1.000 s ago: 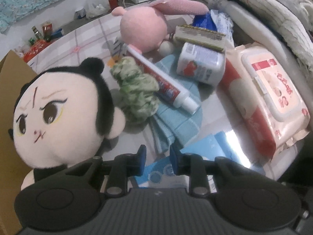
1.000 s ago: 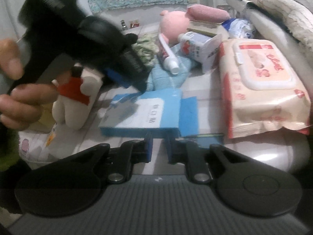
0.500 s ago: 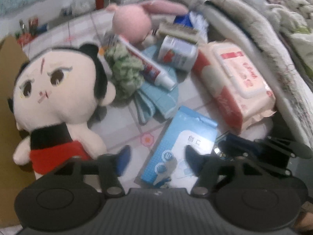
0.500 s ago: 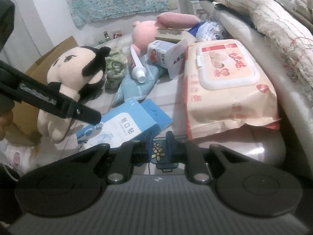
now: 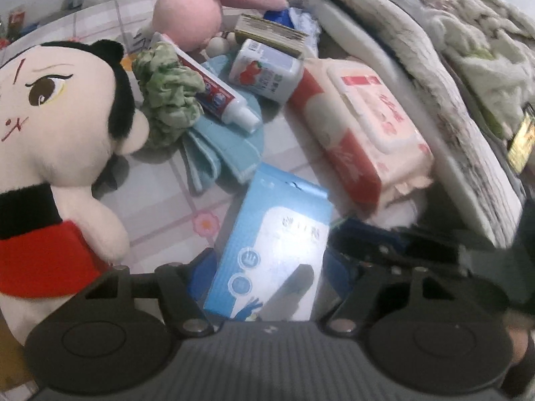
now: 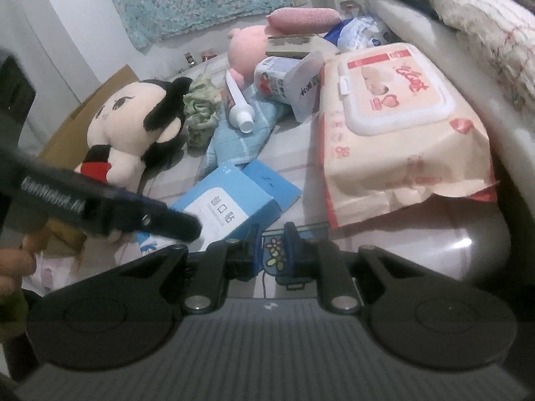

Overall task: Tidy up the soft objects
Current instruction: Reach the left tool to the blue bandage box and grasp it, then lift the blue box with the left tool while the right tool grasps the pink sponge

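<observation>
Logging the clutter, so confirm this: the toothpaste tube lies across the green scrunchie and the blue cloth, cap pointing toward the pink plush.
Wrong on the cap. In the left wrist view the toothpaste tube lies across the green scrunchie and blue cloth, cap pointing away from the pink plush.

Left gripper (image 5: 264, 267) angled steeply downward, jaws wide and closing, right gripper (image 6: 273, 247) tilted down, jaws shut, hand (image 6: 13, 267) partly visible.

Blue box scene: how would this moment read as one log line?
left gripper: closing around blue box | right gripper: shut, empty | doll, pink plush: untouched on table
</observation>
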`<state>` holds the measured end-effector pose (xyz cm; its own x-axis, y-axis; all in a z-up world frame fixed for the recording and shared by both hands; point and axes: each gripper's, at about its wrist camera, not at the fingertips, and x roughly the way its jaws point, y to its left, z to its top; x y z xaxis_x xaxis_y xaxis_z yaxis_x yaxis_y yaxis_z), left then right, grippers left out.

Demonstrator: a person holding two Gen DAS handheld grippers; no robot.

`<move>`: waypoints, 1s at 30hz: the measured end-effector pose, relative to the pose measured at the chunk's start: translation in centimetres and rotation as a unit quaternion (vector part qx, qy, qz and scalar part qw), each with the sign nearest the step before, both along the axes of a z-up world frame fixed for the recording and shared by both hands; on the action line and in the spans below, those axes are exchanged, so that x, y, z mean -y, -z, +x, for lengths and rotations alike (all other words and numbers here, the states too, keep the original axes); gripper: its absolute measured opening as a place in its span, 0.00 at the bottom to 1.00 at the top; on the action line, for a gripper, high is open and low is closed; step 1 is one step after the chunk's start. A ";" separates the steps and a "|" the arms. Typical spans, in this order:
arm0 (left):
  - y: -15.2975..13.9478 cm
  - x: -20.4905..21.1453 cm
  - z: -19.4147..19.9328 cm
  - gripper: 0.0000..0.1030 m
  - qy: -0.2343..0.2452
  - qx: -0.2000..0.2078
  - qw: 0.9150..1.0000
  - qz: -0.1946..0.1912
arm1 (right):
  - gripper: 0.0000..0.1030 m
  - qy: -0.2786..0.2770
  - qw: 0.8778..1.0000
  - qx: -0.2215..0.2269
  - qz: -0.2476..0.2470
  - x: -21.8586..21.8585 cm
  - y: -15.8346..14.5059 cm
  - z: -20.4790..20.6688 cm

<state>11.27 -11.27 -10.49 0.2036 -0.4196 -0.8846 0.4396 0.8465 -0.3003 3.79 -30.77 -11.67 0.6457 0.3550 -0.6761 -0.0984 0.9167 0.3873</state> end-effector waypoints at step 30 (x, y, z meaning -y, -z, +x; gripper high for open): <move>1.1 2.4 -3.0 0.73 0.038 0.077 0.989 0.119 | 0.18 0.013 0.999 0.011 0.047 2.9 -4.1 -1.4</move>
